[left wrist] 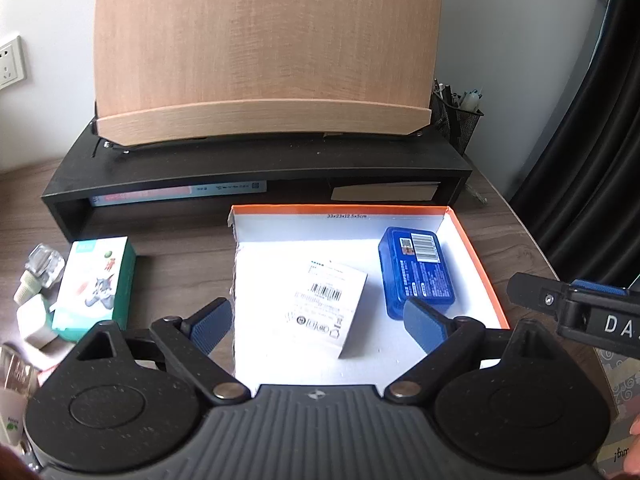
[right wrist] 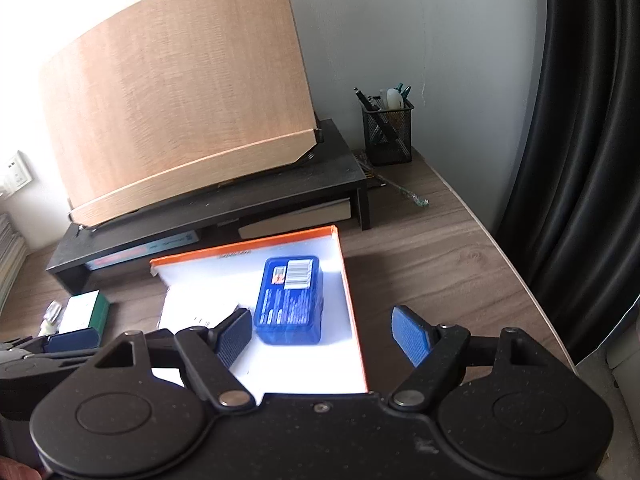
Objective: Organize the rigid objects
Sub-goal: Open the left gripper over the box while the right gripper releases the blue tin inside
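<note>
Both tools, left (left wrist: 318, 326) and right (right wrist: 322, 336), hover with fingers apart, holding nothing. A blue plastic case (left wrist: 416, 270) and white labelled carton (left wrist: 326, 306) lie inside the orange-rimmed cardboard box (left wrist: 340, 210), apparently sorted; a green-and-white carton (left wrist: 94, 286) waits on the bench (left wrist: 180, 276).

Pale bottles (left wrist: 16, 400) at left edge, cropped and blurred

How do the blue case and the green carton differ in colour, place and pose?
The blue case is a blue plastic case; the green carton is green and white card with a cartoon print. The blue case lies flat inside the orange-rimmed tray; the green carton lies outside it, on the desk to its left. Both are rigid, box-shaped and ungripped.
</note>
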A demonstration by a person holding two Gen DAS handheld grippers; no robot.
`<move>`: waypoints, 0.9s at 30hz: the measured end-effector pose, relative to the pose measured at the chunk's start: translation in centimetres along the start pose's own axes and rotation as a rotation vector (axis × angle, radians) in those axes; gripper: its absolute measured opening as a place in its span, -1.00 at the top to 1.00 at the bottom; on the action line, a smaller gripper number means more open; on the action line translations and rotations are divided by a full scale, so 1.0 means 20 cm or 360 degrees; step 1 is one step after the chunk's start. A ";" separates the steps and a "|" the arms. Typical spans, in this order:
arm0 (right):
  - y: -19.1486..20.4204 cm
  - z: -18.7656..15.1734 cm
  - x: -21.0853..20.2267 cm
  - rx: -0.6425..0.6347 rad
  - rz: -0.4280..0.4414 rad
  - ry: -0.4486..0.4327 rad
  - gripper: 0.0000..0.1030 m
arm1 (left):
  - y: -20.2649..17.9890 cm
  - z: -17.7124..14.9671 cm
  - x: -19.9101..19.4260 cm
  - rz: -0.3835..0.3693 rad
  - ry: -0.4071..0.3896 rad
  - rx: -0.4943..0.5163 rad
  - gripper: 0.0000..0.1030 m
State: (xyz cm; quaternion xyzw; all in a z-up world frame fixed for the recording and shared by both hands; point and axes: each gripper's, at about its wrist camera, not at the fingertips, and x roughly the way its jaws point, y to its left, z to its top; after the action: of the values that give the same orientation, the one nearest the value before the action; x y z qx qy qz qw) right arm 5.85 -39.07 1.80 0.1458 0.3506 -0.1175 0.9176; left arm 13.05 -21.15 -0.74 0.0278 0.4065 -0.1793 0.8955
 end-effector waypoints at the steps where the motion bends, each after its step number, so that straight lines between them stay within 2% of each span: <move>1: 0.00 -0.01 -0.01 -0.0007 0.0008 0.0003 -0.77 | 0.00 -0.01 -0.02 0.0005 -0.0004 -0.0003 -0.85; 27: 0.06 -0.19 -0.20 -0.0148 0.0193 0.0040 -0.77 | 0.00 -0.24 -0.30 0.0150 -0.0092 -0.0121 -0.85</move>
State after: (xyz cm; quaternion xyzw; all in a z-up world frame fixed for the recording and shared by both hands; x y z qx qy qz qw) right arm 1.03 -36.22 1.94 0.1254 0.3577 -0.0434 0.9244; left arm 6.02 -18.51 0.46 0.0077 0.3852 -0.1221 0.9147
